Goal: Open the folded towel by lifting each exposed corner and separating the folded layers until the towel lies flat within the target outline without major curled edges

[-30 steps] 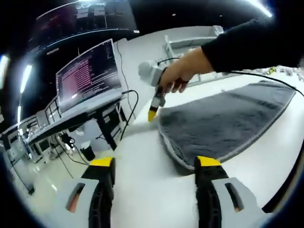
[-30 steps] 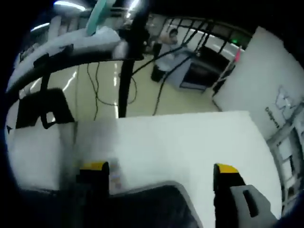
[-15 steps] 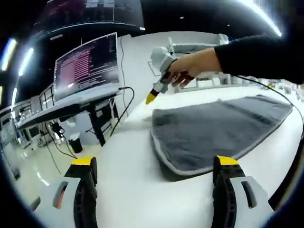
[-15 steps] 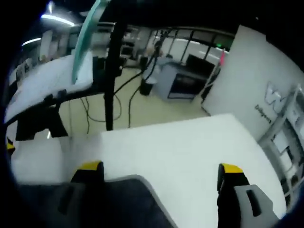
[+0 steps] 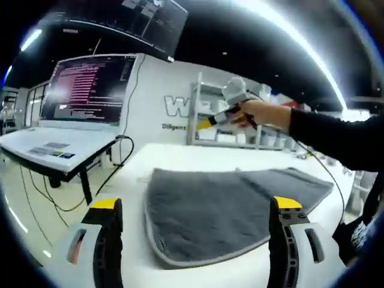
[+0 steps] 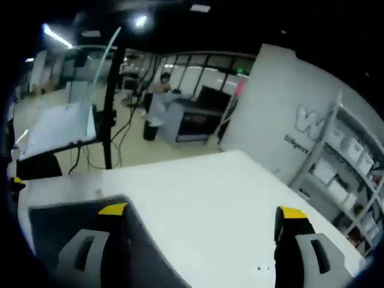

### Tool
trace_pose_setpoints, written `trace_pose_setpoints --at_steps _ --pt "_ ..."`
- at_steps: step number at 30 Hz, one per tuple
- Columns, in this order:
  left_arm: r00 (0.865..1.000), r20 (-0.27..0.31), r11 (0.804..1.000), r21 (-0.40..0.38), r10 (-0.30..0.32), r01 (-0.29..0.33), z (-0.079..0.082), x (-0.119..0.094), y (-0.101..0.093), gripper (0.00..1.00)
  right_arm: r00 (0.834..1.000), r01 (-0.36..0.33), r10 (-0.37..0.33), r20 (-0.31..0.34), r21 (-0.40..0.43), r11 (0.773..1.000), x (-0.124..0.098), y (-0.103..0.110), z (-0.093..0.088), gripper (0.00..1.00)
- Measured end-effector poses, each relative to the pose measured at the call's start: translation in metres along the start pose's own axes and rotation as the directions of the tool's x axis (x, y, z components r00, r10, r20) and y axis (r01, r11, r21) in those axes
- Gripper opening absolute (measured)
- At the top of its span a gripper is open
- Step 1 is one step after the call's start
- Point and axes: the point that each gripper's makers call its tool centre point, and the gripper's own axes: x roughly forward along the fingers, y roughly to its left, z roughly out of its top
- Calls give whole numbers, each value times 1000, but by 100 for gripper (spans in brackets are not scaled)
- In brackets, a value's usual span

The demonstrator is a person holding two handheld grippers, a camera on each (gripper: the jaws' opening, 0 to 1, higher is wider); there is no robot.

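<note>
The towel (image 5: 228,207) lies on the white counter (image 5: 180,156), grey, with a pale bound hem. In the left gripper view its rounded near corner points toward me, and the cloth runs away toward the far right edge of the counter. It looks mostly spread, though I cannot tell whether a folded layer remains, and I can make out no target outline on the counter.

My left gripper (image 5: 195,207) hovers in front of that near corner with its jaws spread wide and nothing between them. My right gripper (image 6: 201,213) also has its jaws spread and empty; in its own view it looks across a far corner of the towel (image 6: 72,219) and the bare counter (image 6: 198,186). In the left gripper view it is held up in the hand (image 5: 261,114), well above the cloth.

I judge the step in hand to be checking and smoothing the edges. To do it well, I would lower the left jaws onto the hem at the near corner and take the top layer alone. I would then draw it outward and low along the counter so the edge does not curl.

Beyond the counter stand a monitor (image 5: 90,87) on a side desk and a shelving rack (image 5: 222,117) against the wall.
</note>
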Motion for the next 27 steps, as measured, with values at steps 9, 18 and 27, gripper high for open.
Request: trace_pose_setpoints --at_steps 9,18,27 --pt "998 -45 999 14 -52 53 11 16 -31 100 991 117 -118 63 23 993 -119 -67 -32 100" --pt "992 -26 992 45 -120 121 58 40 -56 100 977 193 -198 79 66 979 -189 -121 -79 100" --pt "985 38 980 117 -166 161 113 51 -69 100 960 255 -265 85 120 960 -250 -148 -114 100"
